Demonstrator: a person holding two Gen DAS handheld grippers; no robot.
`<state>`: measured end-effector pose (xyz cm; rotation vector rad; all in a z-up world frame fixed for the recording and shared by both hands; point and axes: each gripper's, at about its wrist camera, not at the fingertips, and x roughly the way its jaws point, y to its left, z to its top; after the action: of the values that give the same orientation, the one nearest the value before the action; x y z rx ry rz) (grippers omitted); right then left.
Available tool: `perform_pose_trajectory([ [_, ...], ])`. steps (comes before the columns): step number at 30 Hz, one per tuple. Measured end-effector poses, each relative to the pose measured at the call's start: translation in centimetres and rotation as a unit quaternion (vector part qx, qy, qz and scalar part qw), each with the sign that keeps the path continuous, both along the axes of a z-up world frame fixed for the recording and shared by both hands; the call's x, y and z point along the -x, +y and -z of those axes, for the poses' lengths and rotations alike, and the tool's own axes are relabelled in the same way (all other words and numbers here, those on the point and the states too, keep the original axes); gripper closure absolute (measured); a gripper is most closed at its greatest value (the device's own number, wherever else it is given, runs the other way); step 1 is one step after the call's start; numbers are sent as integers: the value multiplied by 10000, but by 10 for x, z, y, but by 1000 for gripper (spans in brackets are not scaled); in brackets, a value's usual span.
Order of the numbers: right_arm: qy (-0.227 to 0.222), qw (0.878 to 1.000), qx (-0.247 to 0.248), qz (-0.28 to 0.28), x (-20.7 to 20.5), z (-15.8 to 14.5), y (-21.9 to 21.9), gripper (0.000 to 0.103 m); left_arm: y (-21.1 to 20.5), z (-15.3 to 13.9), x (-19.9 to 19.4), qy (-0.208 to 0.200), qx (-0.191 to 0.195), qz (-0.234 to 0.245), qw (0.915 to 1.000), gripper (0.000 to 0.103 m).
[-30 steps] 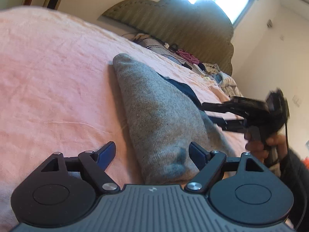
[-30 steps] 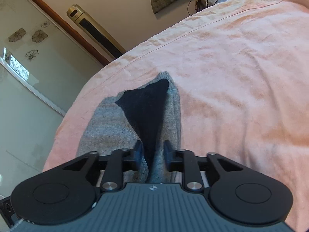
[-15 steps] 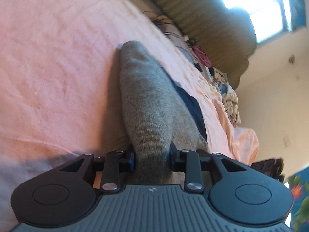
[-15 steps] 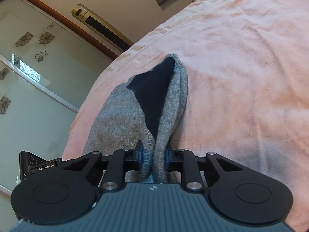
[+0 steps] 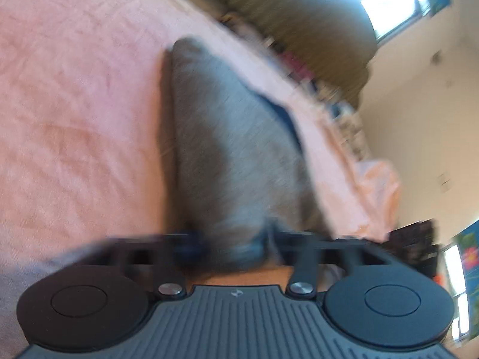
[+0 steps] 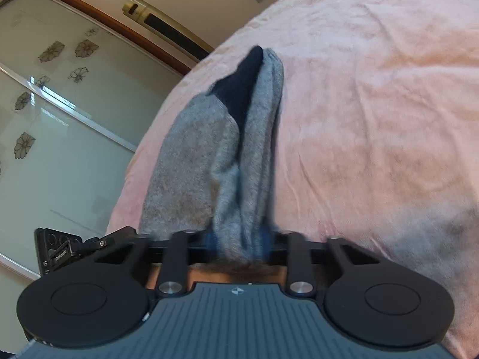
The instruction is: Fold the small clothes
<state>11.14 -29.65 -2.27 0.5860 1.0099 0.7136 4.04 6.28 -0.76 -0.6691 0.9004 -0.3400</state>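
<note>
A small grey knit garment (image 5: pixel 227 149) with a dark navy inner part (image 6: pixel 242 86) lies on the pink bedsheet (image 5: pixel 74 113). My left gripper (image 5: pixel 232 243) is shut on its near grey edge; the view is blurred. My right gripper (image 6: pixel 241 245) is shut on the opposite edge of the grey garment (image 6: pixel 248 161), which bunches up into a raised fold between the fingers. The left gripper's body shows at the lower left of the right wrist view (image 6: pixel 60 254).
The pink bedsheet (image 6: pixel 374 119) spreads wide around the garment. A padded headboard (image 5: pixel 299 12) and a pile of other clothes (image 5: pixel 338 104) sit at the far end. Glass wardrobe doors (image 6: pixel 60 104) stand beyond the bed's edge.
My left gripper closed from open onto the garment's grey edge. Both grippers have lifted and drawn the garment, which now stands up in a taller fold.
</note>
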Motion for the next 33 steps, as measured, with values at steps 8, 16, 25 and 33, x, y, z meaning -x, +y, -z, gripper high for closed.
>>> perform_pose_trajectory([
  [8,-423,9972,531,-302,40,-14,2,79,2,-23,50,-570,-1214,293,9905,80],
  [16,-1383,9861,693,597,-5,-78,19,48,-48,-83,69,-2477,-2926,74,9235,16],
  [25,-1969,9574,2109,-136,-93,-28,116,38,-103,-24,11,-2152,-3613,676,9048,15],
  [33,-1815,9566,2267,237,-70,-54,114,35,-96,-23,7,-2147,-3457,749,9104,7],
])
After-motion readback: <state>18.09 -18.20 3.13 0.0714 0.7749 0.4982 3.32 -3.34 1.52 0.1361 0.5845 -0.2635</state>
